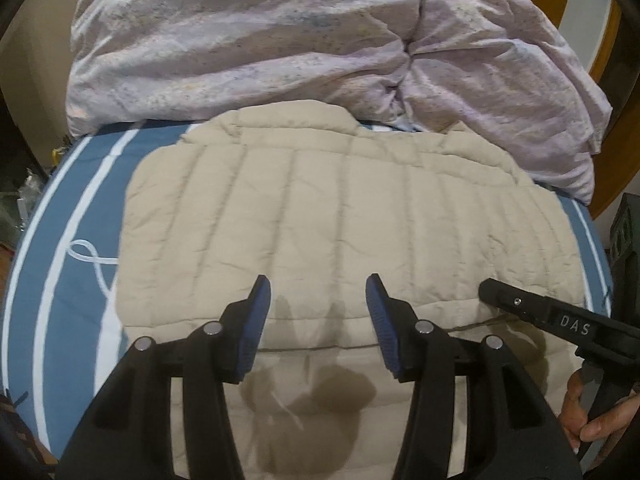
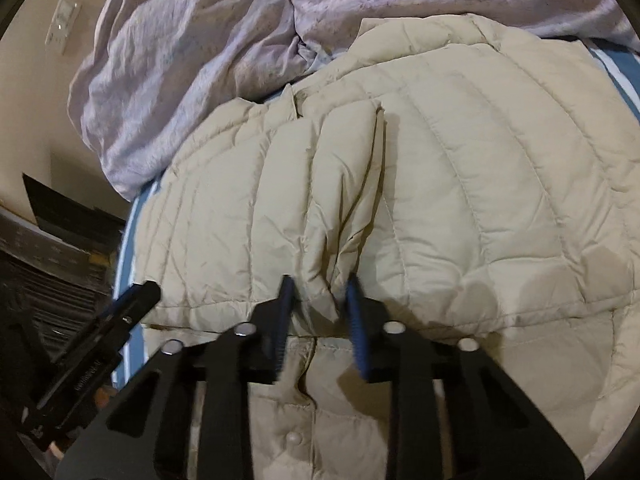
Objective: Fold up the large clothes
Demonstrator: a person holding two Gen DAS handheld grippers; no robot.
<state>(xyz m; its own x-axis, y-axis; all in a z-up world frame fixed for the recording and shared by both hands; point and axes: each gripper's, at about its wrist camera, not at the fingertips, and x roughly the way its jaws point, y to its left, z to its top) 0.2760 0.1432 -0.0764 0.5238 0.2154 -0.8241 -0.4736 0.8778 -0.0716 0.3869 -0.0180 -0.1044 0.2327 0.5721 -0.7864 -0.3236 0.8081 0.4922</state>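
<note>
The beige jacket [image 1: 320, 216] is lying part-folded on the striped bed [image 1: 72, 216], the right tongs [image 2: 318, 300] pinching its sleeve, seemingly to lay it across, while the left tongs [image 1: 318, 300] are hovering apart above the folded edge.

Beige quilted puffer jacket [image 1: 320, 216] — partly folded, flat on bed, snap-btn front showing.
</note>
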